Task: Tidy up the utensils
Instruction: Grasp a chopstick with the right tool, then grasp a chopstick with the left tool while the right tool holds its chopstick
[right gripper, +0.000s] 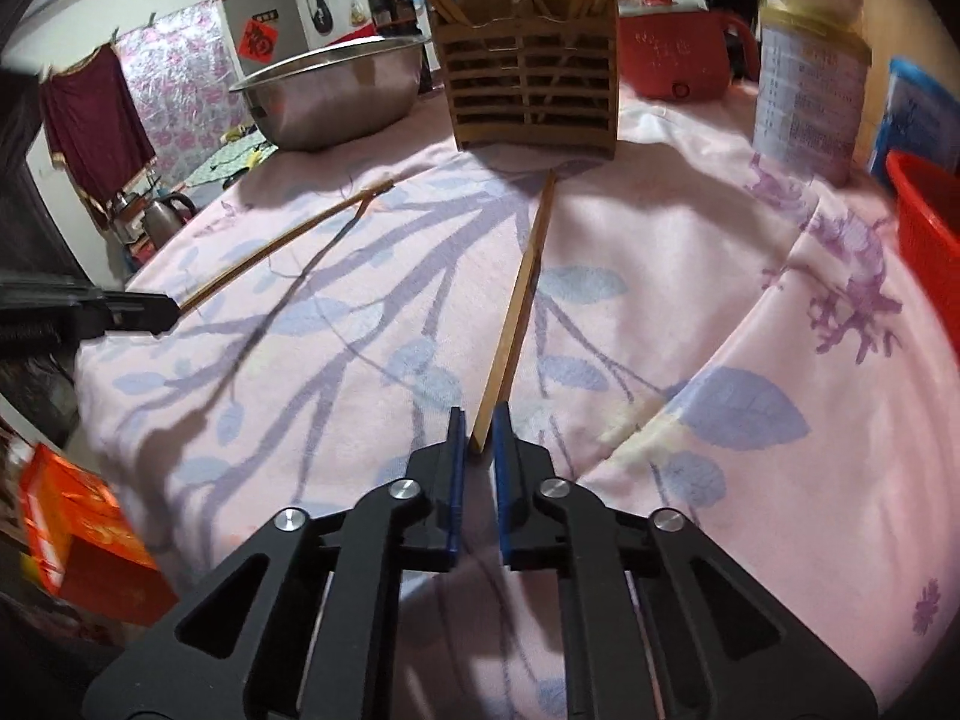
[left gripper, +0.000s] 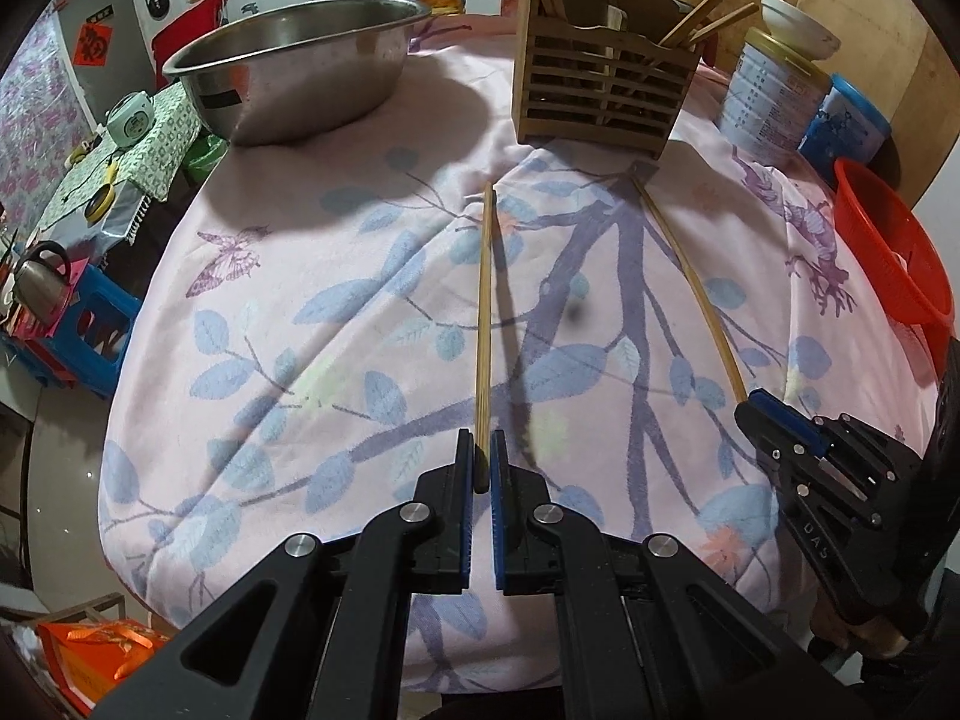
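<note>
Each gripper holds one wooden chopstick by its near end, both pointing toward the slatted wooden utensil holder [left gripper: 606,96] at the back of the table. My left gripper [left gripper: 480,456] is shut on a chopstick [left gripper: 485,312]. My right gripper [right gripper: 478,432] is shut on the other chopstick [right gripper: 522,300], whose far tip lies near the holder [right gripper: 531,84]. The right gripper [left gripper: 762,405] and its chopstick [left gripper: 690,276] show in the left wrist view. The left chopstick [right gripper: 282,243] and left gripper [right gripper: 171,309] show in the right wrist view. Several chopsticks stand in the holder.
A steel bowl [left gripper: 300,66] stands at the back left on the pink floral cloth [left gripper: 300,300]. A tin can [left gripper: 774,102] with a white bowl on top and a blue container [left gripper: 846,126] stand at the right. A red basket [left gripper: 888,252] sits at the right edge.
</note>
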